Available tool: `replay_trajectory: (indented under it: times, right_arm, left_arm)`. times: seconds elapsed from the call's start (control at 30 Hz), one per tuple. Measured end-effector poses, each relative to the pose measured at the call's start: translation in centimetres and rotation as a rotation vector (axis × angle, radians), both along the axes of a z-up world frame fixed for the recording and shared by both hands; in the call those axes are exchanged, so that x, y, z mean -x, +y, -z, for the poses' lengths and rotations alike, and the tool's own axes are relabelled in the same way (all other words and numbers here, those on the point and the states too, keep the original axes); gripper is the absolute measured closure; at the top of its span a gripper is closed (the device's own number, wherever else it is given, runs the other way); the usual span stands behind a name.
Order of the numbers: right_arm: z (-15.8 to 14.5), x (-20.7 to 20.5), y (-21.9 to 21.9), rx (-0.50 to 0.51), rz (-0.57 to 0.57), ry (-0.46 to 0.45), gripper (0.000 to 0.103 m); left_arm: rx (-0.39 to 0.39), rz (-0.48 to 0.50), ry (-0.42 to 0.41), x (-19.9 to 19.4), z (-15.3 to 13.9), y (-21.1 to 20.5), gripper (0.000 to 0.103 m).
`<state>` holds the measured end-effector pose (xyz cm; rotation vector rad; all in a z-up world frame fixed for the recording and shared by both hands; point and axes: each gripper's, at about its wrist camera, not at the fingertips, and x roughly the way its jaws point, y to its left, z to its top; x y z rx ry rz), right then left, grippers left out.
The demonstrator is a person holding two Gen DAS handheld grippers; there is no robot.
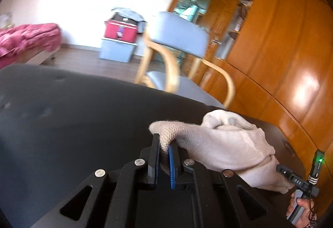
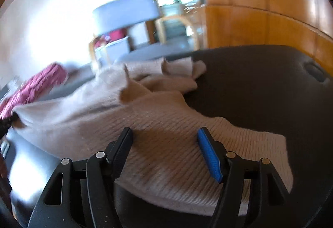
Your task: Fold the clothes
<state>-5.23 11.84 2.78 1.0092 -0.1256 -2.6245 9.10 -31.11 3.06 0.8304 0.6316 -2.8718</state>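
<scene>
Left wrist view, lower centre: left gripper (image 1: 164, 144), jaws pressed together on a pinch of knit, holding one edge of the sweater (image 1: 224, 144) so the cloth can be carried across for a fold, I judge. The sweater is a cream ribbed garment, bunched at centre right of the frame on the black table (image 1: 62, 113), trailing toward the lower right corner.

Same view, lower right edge: right gripper (image 1: 291, 176), seen from the side, and part of the hand (image 1: 301, 205) that grips its handle, with a green light lit above. Its tip sits at the sweater's far hem.

Right wrist view, lower centre: right gripper (image 2: 166, 140), jaws spread wide, nothing pinched. The ribbed sweater (image 2: 145, 124) lies flat under and between the fingers, spreading from the bottom of the frame up to the left, with a rumpled part at upper centre. The open jaws suggest a hem either just set down or about to be taken; I cannot tell which.

Background, left wrist view:
- grey-cushioned wooden chair (image 1: 179, 36), centre, behind the table
- red case (image 1: 120, 30) stacked on a grey box (image 1: 116, 51), by the white wall
- pink bedding (image 1: 27, 38), left edge
- wooden wardrobe (image 1: 281, 51), right side
</scene>
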Motion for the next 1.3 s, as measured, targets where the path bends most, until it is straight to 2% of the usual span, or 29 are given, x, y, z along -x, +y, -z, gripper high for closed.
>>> replay_trajectory:
  times: [0.1,0.17,0.33,0.43,0.47,0.5,0.63,0.73,0.77,0.83,0.9,1.13,1.3]
  right_arm:
    - [0.8,-0.3,-2.6,0.048,-0.082,-0.023,0.026]
    - [1.3,-0.6,-5.0,0.039,-0.148,-0.021,0.025]
    - [1.7,-1.4,-10.2,-0.046,-0.301,-0.013,0.024]
    - [1.7,-1.5,-11.6,-0.063,-0.348,-0.023,0.024]
    - [1.7,-1.4,-11.7,-0.064,-0.353,-0.026,0.023]
    - [1.8,-1.3,-11.6,-0.069,-0.352,-0.029,0.021]
    - [1.9,-0.3,-11.3,-0.047,-0.344,-0.051,0.016]
    - [1.8,-0.7,-11.0,-0.038,-0.341,-0.054,0.015]
    - [1.8,-1.1,-11.0,-0.038,-0.341,-0.053,0.015]
    - [1.9,-1.0,-10.9,-0.032,-0.342,-0.053,0.015]
    - [2.0,-0.9,-10.9,-0.027,-0.342,-0.054,0.015]
    - [2.1,-0.9,-10.6,-0.016,-0.344,-0.053,0.014]
    - [2.1,-0.8,-10.6,-0.009,-0.344,-0.051,0.014]
  left_arm:
    - [0.027,-0.073,-0.03,-3.0,0.8,-2.5,0.097]
    - [0.047,-0.12,-0.056,-4.5,1.7,-3.8,0.097]
    - [0.013,-0.205,-0.121,-8.7,4.1,-7.3,0.096]
    - [0.035,-0.221,-0.179,-10.5,5.3,-8.0,0.092]
    - [0.038,-0.223,-0.183,-11.0,5.5,-8.2,0.085]
    - [0.039,-0.229,-0.182,-11.6,5.5,-8.3,0.08]
    - [0.05,-0.269,-0.142,-13.2,4.5,-7.7,0.08]
    - [0.155,-0.297,-0.09,-14.0,2.7,-6.7,0.08]
    - [0.163,-0.297,-0.064,-14.2,2.1,-6.6,0.08]
    - [0.131,-0.267,0.006,-14.4,1.0,-6.5,0.08]
    - [0.116,-0.177,0.037,-13.7,0.5,-5.8,0.079]
    - [0.242,0.269,-0.06,-6.3,1.8,3.4,0.077]
    - [0.249,0.393,-0.092,-2.2,2.5,7.2,0.077]
